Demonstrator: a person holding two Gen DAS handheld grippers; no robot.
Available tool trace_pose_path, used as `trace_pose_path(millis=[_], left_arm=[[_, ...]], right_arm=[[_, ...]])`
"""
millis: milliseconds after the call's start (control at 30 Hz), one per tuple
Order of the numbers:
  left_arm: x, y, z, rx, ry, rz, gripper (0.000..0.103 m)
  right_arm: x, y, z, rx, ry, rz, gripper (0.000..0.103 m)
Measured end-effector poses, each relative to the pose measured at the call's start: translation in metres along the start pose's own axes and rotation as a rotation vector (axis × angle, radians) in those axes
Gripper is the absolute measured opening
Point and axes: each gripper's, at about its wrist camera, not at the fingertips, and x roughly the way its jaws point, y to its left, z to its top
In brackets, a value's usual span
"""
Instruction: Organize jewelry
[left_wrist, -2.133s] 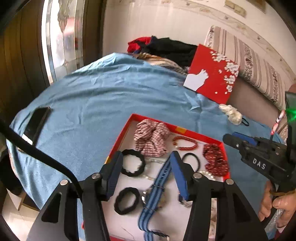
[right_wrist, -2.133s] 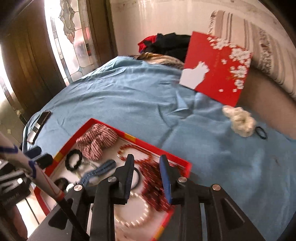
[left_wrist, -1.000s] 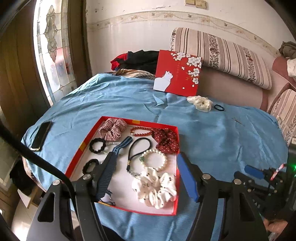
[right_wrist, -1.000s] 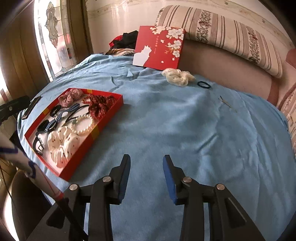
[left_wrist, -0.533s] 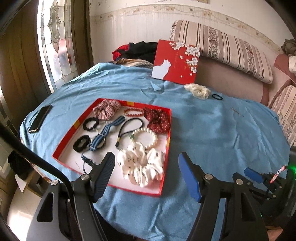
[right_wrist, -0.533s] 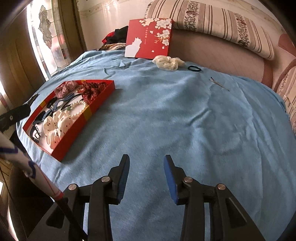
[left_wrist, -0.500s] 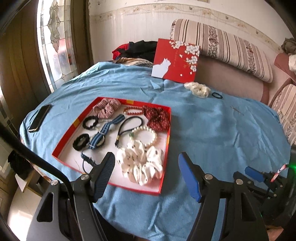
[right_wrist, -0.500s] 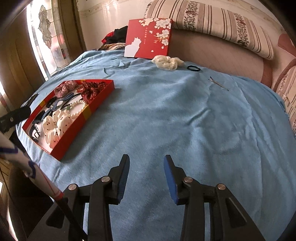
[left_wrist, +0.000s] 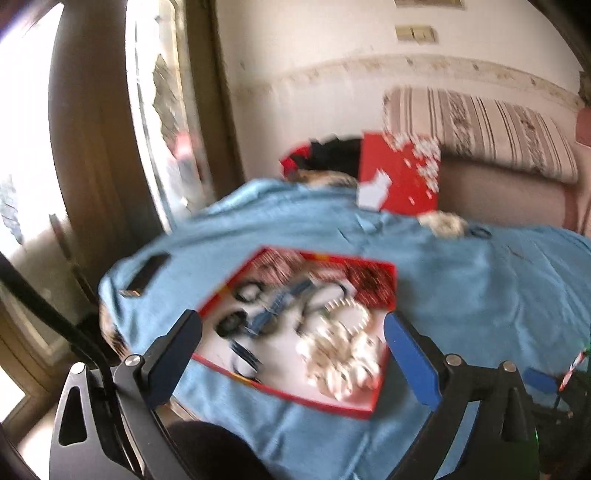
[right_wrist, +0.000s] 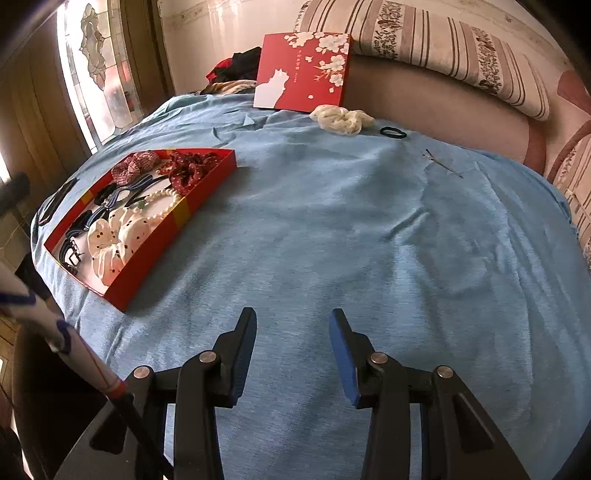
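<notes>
1. The left wrist view is blurred, so the small pieces inside the red tray (left_wrist: 384, 402) are hard to make out there. The right gripper shows only as a dark shape at the lower right edge of that view.
2. In the right wrist view the tray (right_wrist: 155, 254) is sharp. It lies on the left part of the blue cloth (right_wrist: 369, 240). It holds a white dotted scrunchie (right_wrist: 114, 236), a pearl bracelet (right_wrist: 162, 201), a dark red scrunchie (right_wrist: 192, 166), a checked red scrunchie (right_wrist: 135, 166), a blue strap (right_wrist: 110, 201) and black hair ties (right_wrist: 83, 218).
3. At the far edge of the cloth lie a cream scrunchie (right_wrist: 341, 118), just beside it a black hair tie (right_wrist: 393, 132), and further to the right a thin hairpin (right_wrist: 441, 163). All three are well apart from the tray.
4. A red lid with a white cat (right_wrist: 303, 72) leans at the back, near a striped cushion (right_wrist: 424, 40). A stained glass window (right_wrist: 99, 74) is on the left, and a dark phone (left_wrist: 146, 271) lies at the left edge of the cloth.
5. The left gripper (left_wrist: 291, 332) has its jaws spread wide, holds nothing, and is above the near side of the tray.
6. The right gripper (right_wrist: 293, 336) is also released and empty, over bare cloth, well apart from the tray.
</notes>
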Motion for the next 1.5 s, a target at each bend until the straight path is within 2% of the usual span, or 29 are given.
trace_pose_path(millis=[200, 300, 467, 667, 833, 967, 1167, 1267, 1300, 1333, 1367, 1400, 1467, 1500], left_arm=[[-0.017, 0.009, 0.01, -0.028, -0.087, 0.086, 0.101], [-0.021, 0.01, 0.011, -0.037, -0.105, 0.065, 0.101], [-0.014, 0.01, 0.009, -0.065, -0.022, -0.014, 0.101], [0.005, 0.002, 0.002, -0.032, 0.066, -0.031, 0.101], [0.023, 0.001, -0.007, 0.005, 0.153, -0.021, 0.101], [0.035, 0.009, -0.014, 0.033, 0.198, -0.017, 0.101], [0.058, 0.051, -0.021, -0.026, 0.244, 0.047, 0.101], [0.069, 0.069, -0.025, -0.059, 0.268, 0.068, 0.101], [0.071, 0.074, -0.026, -0.066, 0.273, 0.071, 0.101], [0.074, 0.077, -0.028, -0.072, 0.277, 0.074, 0.101], [0.076, 0.08, -0.029, -0.077, 0.282, 0.077, 0.101], [0.077, 0.082, -0.03, -0.082, 0.285, 0.077, 0.101], [0.082, 0.085, -0.033, -0.095, 0.297, 0.071, 0.101], [0.084, 0.086, -0.034, -0.099, 0.304, 0.067, 0.101]], right_arm=[[0.0, 0.014, 0.002, -0.011, -0.004, 0.021, 0.046], [0.0, 0.019, 0.002, -0.009, -0.002, 0.032, 0.048], [0.003, 0.023, 0.002, -0.011, 0.006, 0.036, 0.048], [0.007, 0.021, 0.002, -0.002, 0.02, 0.032, 0.048], [0.013, 0.02, 0.008, 0.025, 0.037, 0.048, 0.049], [0.028, 0.03, 0.027, 0.047, 0.056, 0.101, 0.049], [0.057, 0.064, 0.067, 0.049, 0.034, 0.239, 0.049], [0.083, 0.083, 0.089, 0.057, 0.063, 0.261, 0.048], [0.091, 0.089, 0.095, 0.051, 0.073, 0.247, 0.043], [0.097, 0.093, 0.098, 0.042, 0.08, 0.223, 0.029], [0.104, 0.098, 0.101, 0.03, 0.093, 0.189, 0.023], [0.113, 0.102, 0.104, 0.019, 0.115, 0.153, 0.019], [0.123, 0.104, 0.107, 0.015, 0.136, 0.144, 0.018], [0.125, 0.105, 0.107, 0.015, 0.14, 0.144, 0.015]])
